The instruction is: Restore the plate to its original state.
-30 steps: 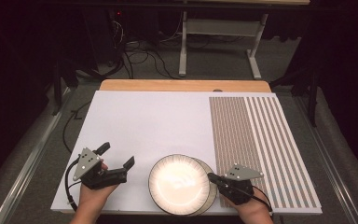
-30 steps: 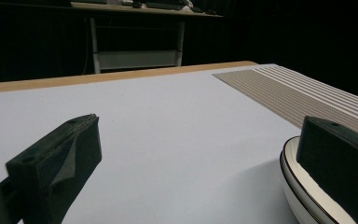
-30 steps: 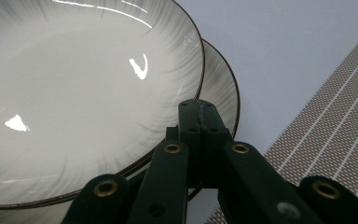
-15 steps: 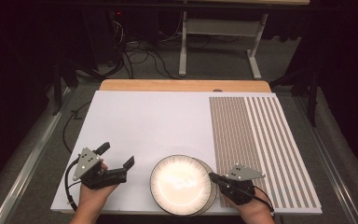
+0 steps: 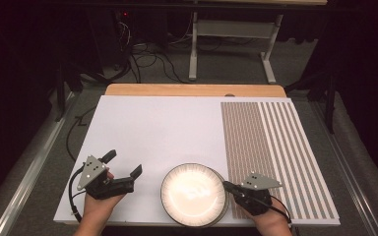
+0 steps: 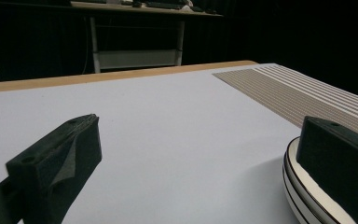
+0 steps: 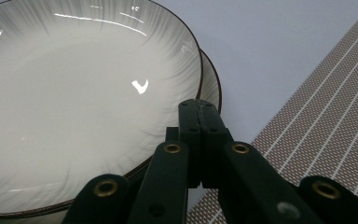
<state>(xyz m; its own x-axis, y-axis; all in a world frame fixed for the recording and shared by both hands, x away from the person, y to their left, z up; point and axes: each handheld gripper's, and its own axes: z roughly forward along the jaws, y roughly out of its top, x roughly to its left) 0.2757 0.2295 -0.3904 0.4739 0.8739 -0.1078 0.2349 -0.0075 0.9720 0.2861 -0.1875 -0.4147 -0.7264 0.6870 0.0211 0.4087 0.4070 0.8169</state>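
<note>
Two plates sit stacked near the front edge of the white surface (image 5: 167,128), the upper plate (image 5: 193,192) offset a little to the left so the lower plate (image 5: 223,183) peeks out along its right rim. From above the stack lies between the two hands, just left of the brown striped mat (image 5: 270,147) that covers the right part of the surface.

Over on the right, the right tongs (image 5: 226,186) are closed — in the right gripper view the two black jaws stand pressed flat together, tips at the right rim of the stack (image 7: 199,103), where the upper plate's (image 7: 74,102) dark-edged rim overlaps the lower plate (image 7: 212,79). Whether the tips actually touch the china, or have a rim caught between them, I cannot tell from here. The striped mat (image 7: 326,107) runs off to the right beneath them.

Left side now: the left tongs (image 5: 124,164) stand wide open, held by the left hand (image 5: 98,206) just beside the stack's left edge. In the left gripper view the jaws are far apart with bare white surface (image 6: 177,130) between them — nothing gripped. The right-hand jaw in that view sits in front of the plates' rim (image 6: 303,196), where the stacked edges show as pale bands with dark lines. The right hand (image 5: 270,223) comes in at the bottom edge, cable trailing behind it.

Beyond the white top, a strip of wooden board (image 5: 192,90) shows along the far edge.
</note>
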